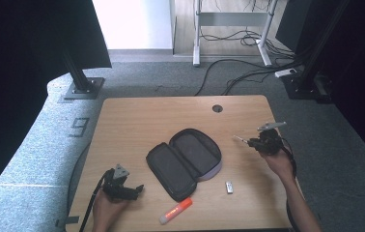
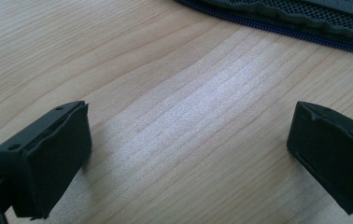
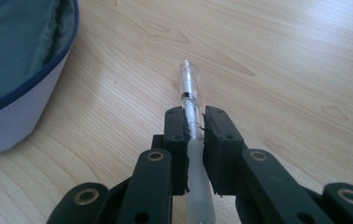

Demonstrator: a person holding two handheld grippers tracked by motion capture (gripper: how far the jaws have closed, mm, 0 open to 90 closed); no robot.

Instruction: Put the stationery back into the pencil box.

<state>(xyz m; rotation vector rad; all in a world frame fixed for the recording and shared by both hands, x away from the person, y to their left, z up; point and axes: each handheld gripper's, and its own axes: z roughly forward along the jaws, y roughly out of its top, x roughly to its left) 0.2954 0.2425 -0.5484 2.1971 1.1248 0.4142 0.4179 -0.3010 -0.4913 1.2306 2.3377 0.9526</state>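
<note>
A black zip pencil case [image 1: 184, 162] lies unzipped and flat in the middle of the wooden table [image 1: 137, 121]; its rim [image 3: 20, 79] is at the left of the right gripper view and its zipper edge [image 2: 286, 21] at the top of the left gripper view. My right gripper [image 1: 248, 141] is to the right of the case and is shut on a clear plastic pen [image 3: 191, 100], which sticks out past the jaws. My left gripper [image 1: 137, 189] rests at the table's front left, open, with bare wood [image 2: 188, 135] between its jaws.
An orange and white glue stick [image 1: 176, 211] lies near the front edge, below the case. A small white USB stick [image 1: 229, 187] lies to the case's right. A round cable hole [image 1: 217, 108] sits at the back of the table. Stands and cables cover the floor beyond.
</note>
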